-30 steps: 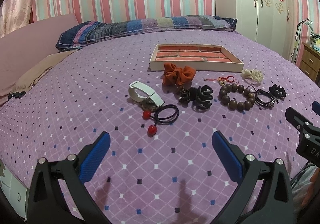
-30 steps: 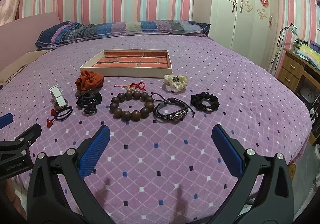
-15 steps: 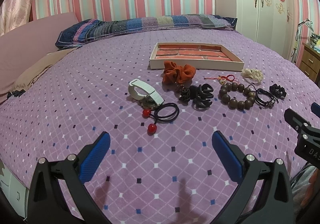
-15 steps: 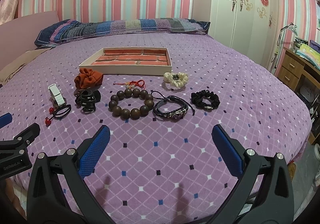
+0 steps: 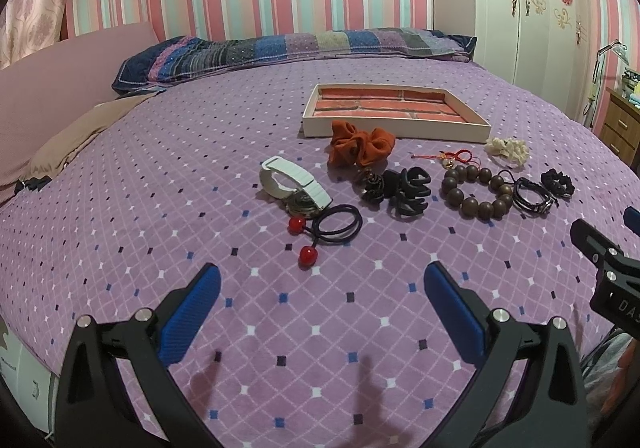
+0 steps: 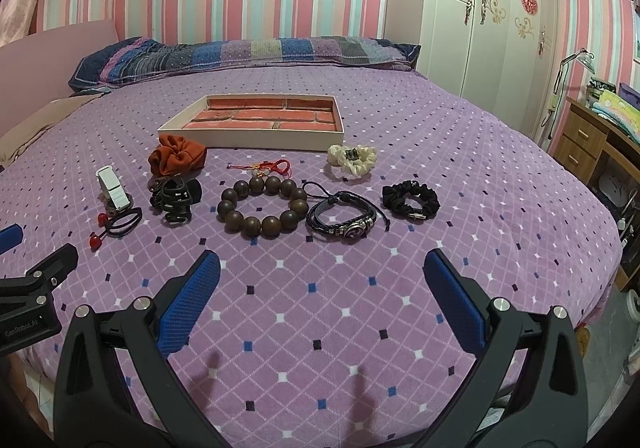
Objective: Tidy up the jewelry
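A shallow tray [image 5: 308,126] [image 6: 248,138] with a brick-pattern floor lies on the purple bed. In front of it lie an orange scrunchie [image 5: 360,146] [image 6: 176,160], a white watch [image 5: 288,184] [image 6: 114,190], a black hair tie with red beads [image 5: 332,226] [image 6: 120,224], a black claw clip [image 5: 404,190] [image 6: 176,198], a wooden bead bracelet [image 5: 476,190] [image 6: 262,206], a black leather bracelet [image 6: 342,216], a black scrunchie [image 6: 410,200], a cream scrunchie [image 6: 352,160] and a red cord charm [image 6: 264,167]. My left gripper [image 5: 320,298] and right gripper [image 6: 320,284] are open, empty, short of the items.
A striped pillow [image 5: 296,48] lies at the head of the bed. A white wardrobe [image 6: 488,16] and a wooden desk [image 6: 592,140] stand to the right. The bed's edge drops off at right [image 6: 600,248].
Both grippers have drawn back slightly and tilted up, so the items sit a little farther off. Nothing on the bed has moved.
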